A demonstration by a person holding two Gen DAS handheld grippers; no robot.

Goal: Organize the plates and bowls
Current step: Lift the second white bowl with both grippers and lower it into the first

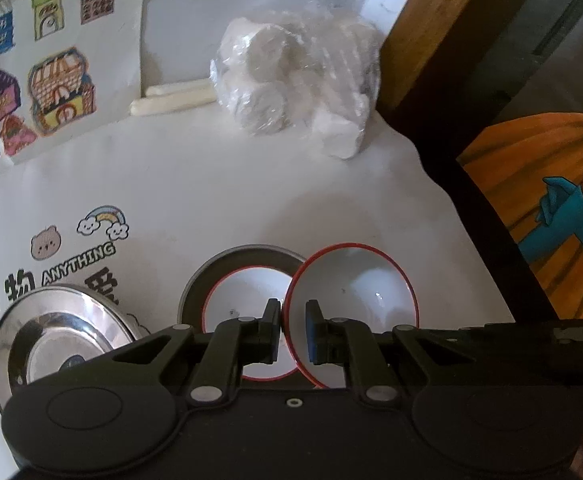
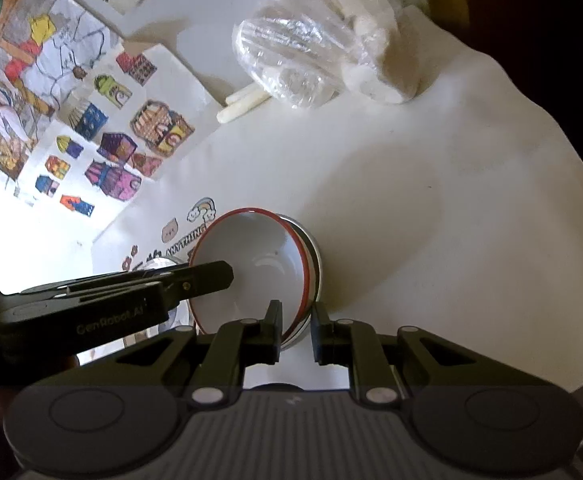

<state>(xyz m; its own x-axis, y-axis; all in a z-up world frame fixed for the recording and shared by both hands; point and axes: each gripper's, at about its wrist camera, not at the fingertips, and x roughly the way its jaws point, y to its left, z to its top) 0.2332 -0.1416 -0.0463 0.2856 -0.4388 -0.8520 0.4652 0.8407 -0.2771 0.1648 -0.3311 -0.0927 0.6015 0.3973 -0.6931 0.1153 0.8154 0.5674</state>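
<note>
Left wrist view: left gripper (image 1: 294, 330) pinches the tilted red-rimmed bowl (image 1: 351, 300) by its rim, leaning over the plate (image 1: 235, 268). Right gripper (image 2: 296, 334) clamps the same rim; opposing pulls could slip it, cracking the second bowl (image 1: 247, 296) beneath.

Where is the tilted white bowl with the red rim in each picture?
Left wrist view: the tilted bowl sits low and just right of centre, its rim between the left hand-held gripper fingers.
Right wrist view: the same bowl is low and centre-left, leaning on the stacked bowls, above the right hand-held gripper.
Shared landmark: the clear plastic bag at the table's far side.
</note>
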